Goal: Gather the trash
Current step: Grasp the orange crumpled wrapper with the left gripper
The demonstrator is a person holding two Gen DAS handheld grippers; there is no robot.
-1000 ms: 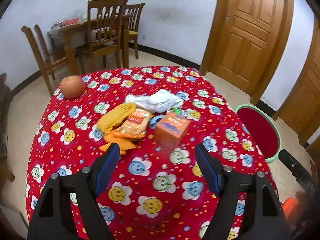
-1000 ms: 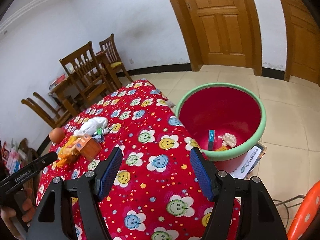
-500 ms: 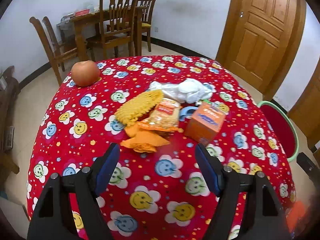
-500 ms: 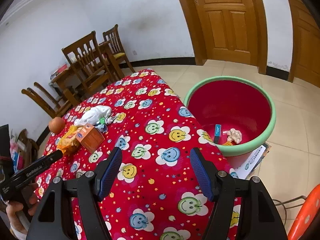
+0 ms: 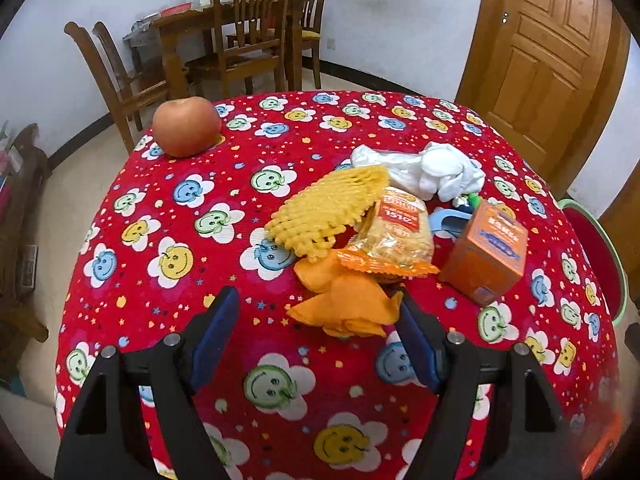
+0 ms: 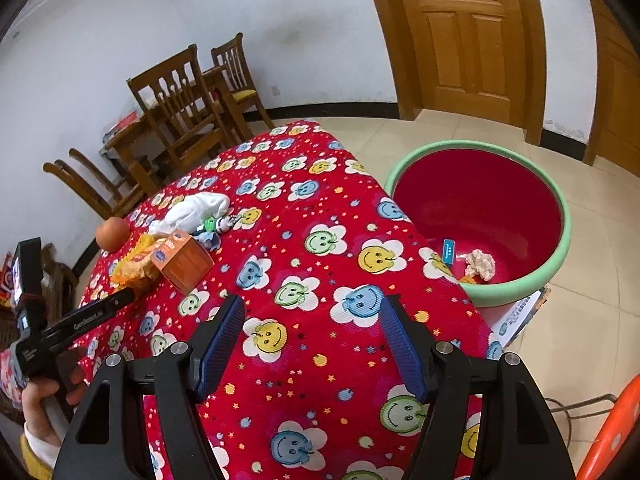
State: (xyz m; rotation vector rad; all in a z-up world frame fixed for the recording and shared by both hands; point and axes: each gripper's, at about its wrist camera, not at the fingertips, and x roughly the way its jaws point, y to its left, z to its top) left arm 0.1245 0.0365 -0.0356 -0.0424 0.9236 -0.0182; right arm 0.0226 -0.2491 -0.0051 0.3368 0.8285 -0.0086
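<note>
The left gripper (image 5: 316, 328) hung over the counter (image 5: 168, 184), which was covered in a red cloth printed with smiley flowers, its 2 blue-padded fingers spread apart with nothing between them. Just beyond its tips lay the trash in 1 loose cluster: crumpled orange wrappers (image 5: 344, 304) nearest, a clear snack bag with an orange label (image 5: 396, 232) resting on them, a yellow foam fruit net (image 5: 332, 208) to the left of the bag, a white crumpled plastic bag (image 5: 428, 168) behind, and an orange cardboard carton (image 5: 486, 256) standing tilted at the right. A light blue scrap (image 5: 448, 220) showed between the bag and carton. A red apple (image 5: 186, 126) sat well apart, near the counter's far left edge.

The right gripper (image 6: 312, 336) was also open and empty above the cloth. Beside the counter stood a red basin with a green rim (image 6: 560, 208), holding a crumpled paper wad (image 6: 480, 264) and a small blue packet (image 6: 449, 251).
</note>
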